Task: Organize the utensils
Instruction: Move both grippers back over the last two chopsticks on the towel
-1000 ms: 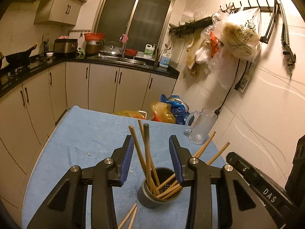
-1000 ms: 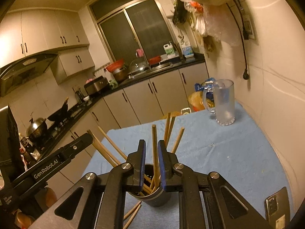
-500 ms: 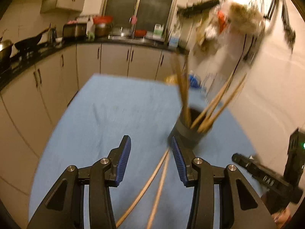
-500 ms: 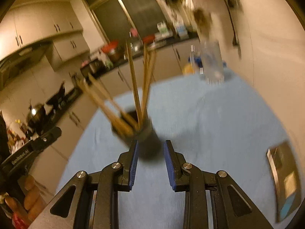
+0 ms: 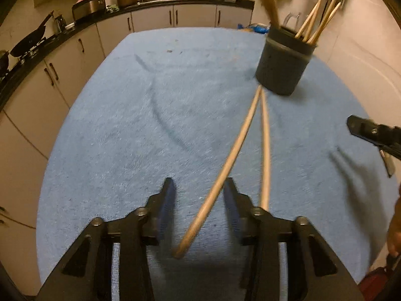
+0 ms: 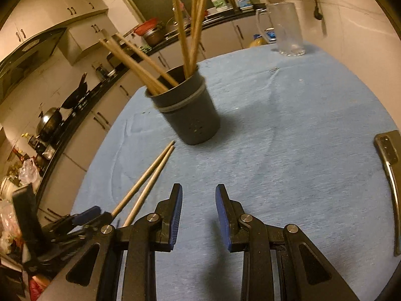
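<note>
A dark round holder (image 5: 283, 65) stands on the blue cloth (image 5: 125, 125) with several wooden chopsticks upright in it. Two loose chopsticks lie on the cloth, their far ends at the holder's foot. My left gripper (image 5: 199, 195) is low over the cloth and its jaws are closing. The left loose chopstick (image 5: 225, 165) runs between its pads without touching them. The other loose chopstick (image 5: 265, 155) passes just outside the right finger. My right gripper (image 6: 198, 200) is open over bare cloth, nearer than the holder (image 6: 190, 118), with nothing between its fingers.
A clear glass mug (image 6: 283, 32) stands at the cloth's far edge. A dark phone (image 6: 387, 148) lies near the right edge. Kitchen cabinets and a worktop with pots run along the left and far side; a tiled wall is on the right.
Both grippers have sunk toward the cloth and tilted down. The right jaws let go of an upright chopstick in the holder and widened. The left jaws now straddle a loose chopstick.
</note>
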A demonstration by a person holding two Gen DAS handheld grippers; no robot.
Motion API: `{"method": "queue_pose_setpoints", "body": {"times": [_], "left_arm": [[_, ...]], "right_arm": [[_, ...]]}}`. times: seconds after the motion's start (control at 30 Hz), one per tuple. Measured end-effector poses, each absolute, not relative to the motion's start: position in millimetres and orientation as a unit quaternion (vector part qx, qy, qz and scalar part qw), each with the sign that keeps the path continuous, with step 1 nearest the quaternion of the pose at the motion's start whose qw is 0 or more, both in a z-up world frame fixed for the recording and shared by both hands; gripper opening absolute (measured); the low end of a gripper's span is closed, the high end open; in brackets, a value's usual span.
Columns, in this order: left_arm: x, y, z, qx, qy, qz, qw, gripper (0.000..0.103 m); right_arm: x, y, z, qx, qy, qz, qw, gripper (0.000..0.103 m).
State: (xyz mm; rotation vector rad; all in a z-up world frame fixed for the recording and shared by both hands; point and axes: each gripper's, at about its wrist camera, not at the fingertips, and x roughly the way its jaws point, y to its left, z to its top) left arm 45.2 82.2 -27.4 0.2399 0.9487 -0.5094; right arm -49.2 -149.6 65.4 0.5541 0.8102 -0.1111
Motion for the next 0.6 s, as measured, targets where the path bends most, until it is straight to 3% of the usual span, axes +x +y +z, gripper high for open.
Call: {"method": "queue_pose_setpoints", "body": {"times": [0.13,0.27,0.6], "left_arm": [[37,85,-27,0.114,0.451,-0.234,0.854,0.020],[25,90,-25,0.088,0.461,-0.218,0.856,0.012],[-6,118,-14,0.032,0.482,-0.253,0.838,0.010]], "right_arm": [[-39,-137,64,0.259,0.401,-0.037,0.878,0.030],[-23,-122,61,0.249,0.421,-0.013,0.872,0.030],[44,-86,34,0.210,0.498,-0.005,0.841,0.029]]}}
